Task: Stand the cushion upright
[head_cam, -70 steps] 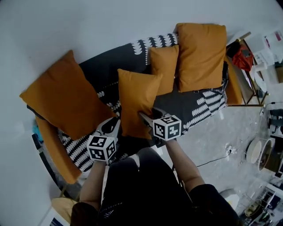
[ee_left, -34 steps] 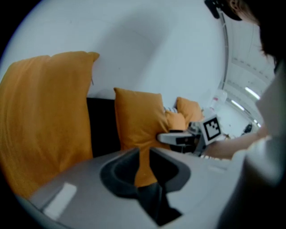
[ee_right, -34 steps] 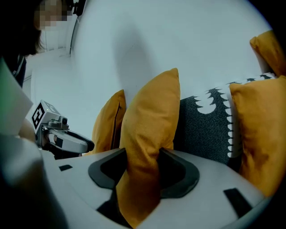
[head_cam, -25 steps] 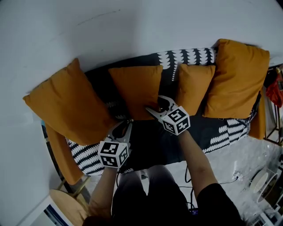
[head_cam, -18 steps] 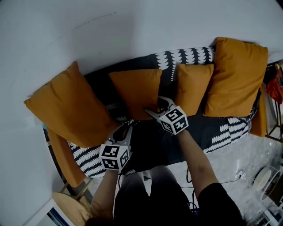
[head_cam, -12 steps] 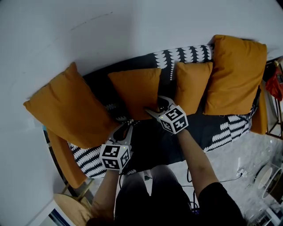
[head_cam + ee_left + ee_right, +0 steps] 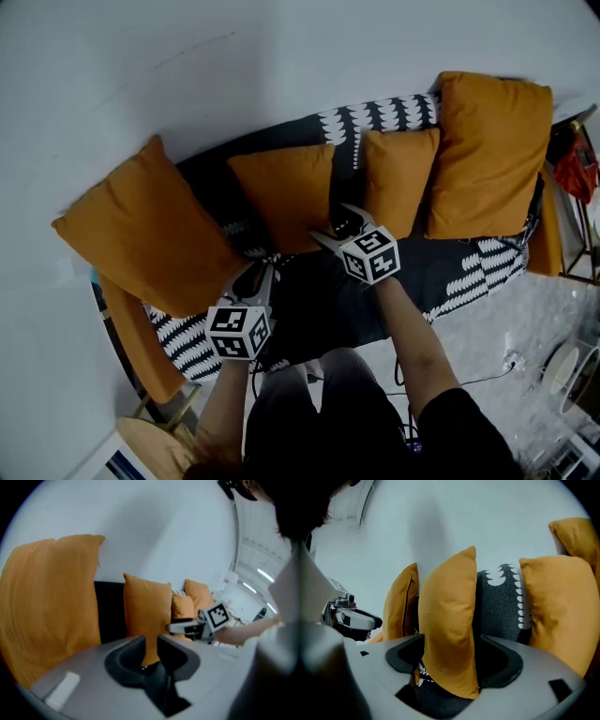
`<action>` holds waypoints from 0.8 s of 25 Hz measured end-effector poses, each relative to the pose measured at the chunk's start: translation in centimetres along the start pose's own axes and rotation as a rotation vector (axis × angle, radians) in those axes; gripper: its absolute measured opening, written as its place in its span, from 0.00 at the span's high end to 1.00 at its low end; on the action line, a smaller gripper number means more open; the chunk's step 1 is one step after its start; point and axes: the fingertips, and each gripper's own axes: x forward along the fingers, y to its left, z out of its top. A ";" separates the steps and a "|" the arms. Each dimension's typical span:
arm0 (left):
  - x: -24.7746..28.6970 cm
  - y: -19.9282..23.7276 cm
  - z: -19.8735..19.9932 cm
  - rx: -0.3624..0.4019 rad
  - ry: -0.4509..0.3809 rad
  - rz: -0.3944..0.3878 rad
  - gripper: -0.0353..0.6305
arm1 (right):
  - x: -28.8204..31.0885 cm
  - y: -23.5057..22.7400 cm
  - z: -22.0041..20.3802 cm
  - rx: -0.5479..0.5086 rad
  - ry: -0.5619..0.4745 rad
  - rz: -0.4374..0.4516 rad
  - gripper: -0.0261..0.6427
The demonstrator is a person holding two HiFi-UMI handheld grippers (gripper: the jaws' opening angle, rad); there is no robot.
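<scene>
The cushion (image 7: 286, 197) stands upright against the sofa's (image 7: 319, 305) back. Its lower corner sits between the right gripper's (image 7: 337, 225) jaws, which have just been opening and are now spread wide. The left gripper (image 7: 261, 272) hovers over the sofa's seat, empty, with its jaws a narrow slit apart.
</scene>
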 end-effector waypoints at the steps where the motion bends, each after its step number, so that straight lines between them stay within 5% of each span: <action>1: -0.2 0.0 0.2 0.002 -0.005 -0.001 0.82 | -0.4 0.0 0.1 0.011 -0.008 -0.010 0.44; 6: -1.4 -0.4 1.4 0.017 -0.035 -0.008 0.83 | -3.0 0.6 0.5 0.074 -0.059 -0.059 0.45; 20: -7.8 -0.7 4.1 -0.036 -0.173 0.004 0.84 | -10.2 5.2 2.6 0.157 -0.145 -0.207 0.69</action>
